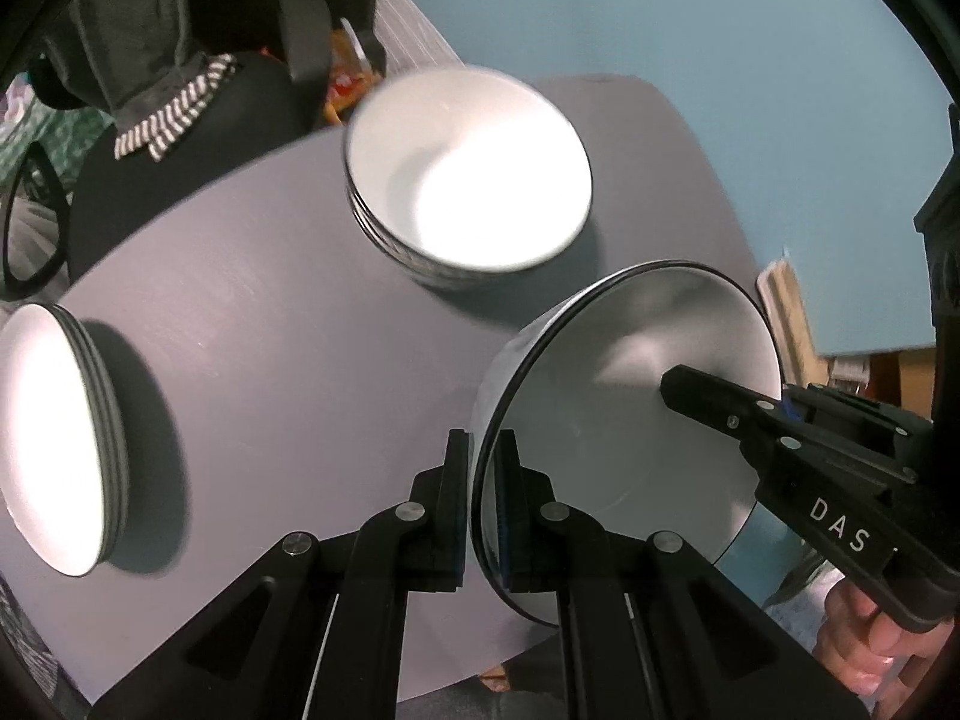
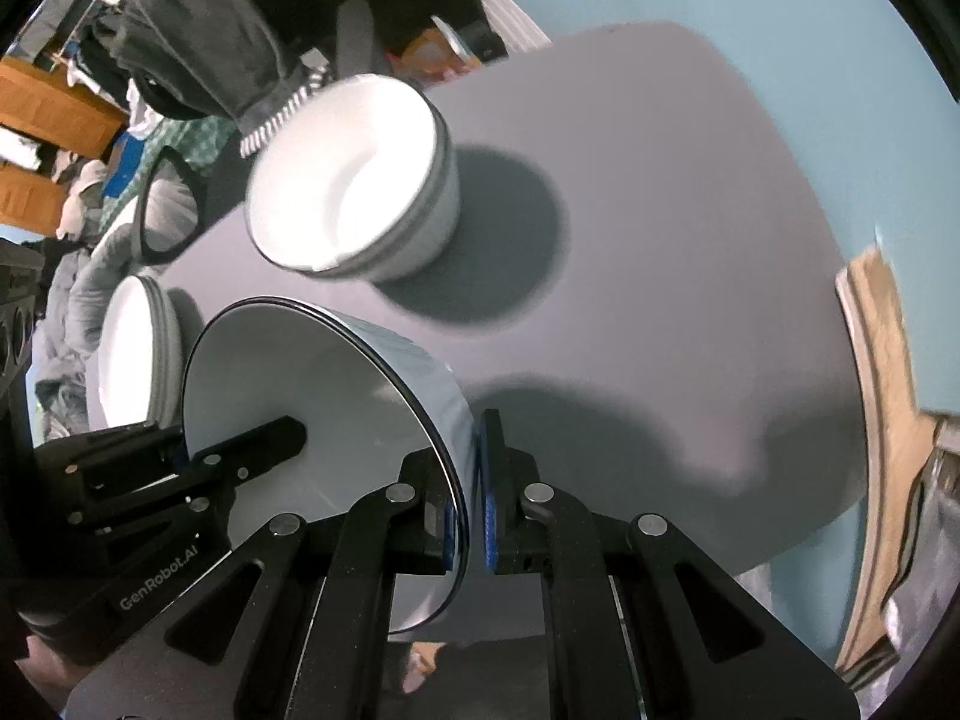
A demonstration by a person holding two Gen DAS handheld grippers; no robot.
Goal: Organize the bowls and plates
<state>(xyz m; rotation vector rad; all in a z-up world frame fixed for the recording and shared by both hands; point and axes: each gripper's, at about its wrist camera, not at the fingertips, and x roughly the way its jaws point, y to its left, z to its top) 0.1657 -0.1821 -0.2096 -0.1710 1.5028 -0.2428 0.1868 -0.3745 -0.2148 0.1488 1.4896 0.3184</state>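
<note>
A white bowl with a dark rim (image 1: 630,420) is held above the grey table (image 1: 270,360) by both grippers. My left gripper (image 1: 480,480) is shut on its near rim, one finger inside and one outside. My right gripper (image 2: 468,492) is shut on the opposite rim of the same bowl (image 2: 312,390); it shows in the left wrist view (image 1: 750,414) reaching in from the right. A stack of white bowls (image 1: 474,180) stands at the far middle of the table, also in the right wrist view (image 2: 354,180). Another white stack (image 1: 60,438) stands at the left (image 2: 138,354).
A black chair with dark clothes (image 1: 180,60) stands behind the table. A teal wall (image 1: 720,60) is at the back. A wooden board (image 2: 882,390) leans at the table's right edge. Bedding and clutter (image 2: 60,210) lie at the far left.
</note>
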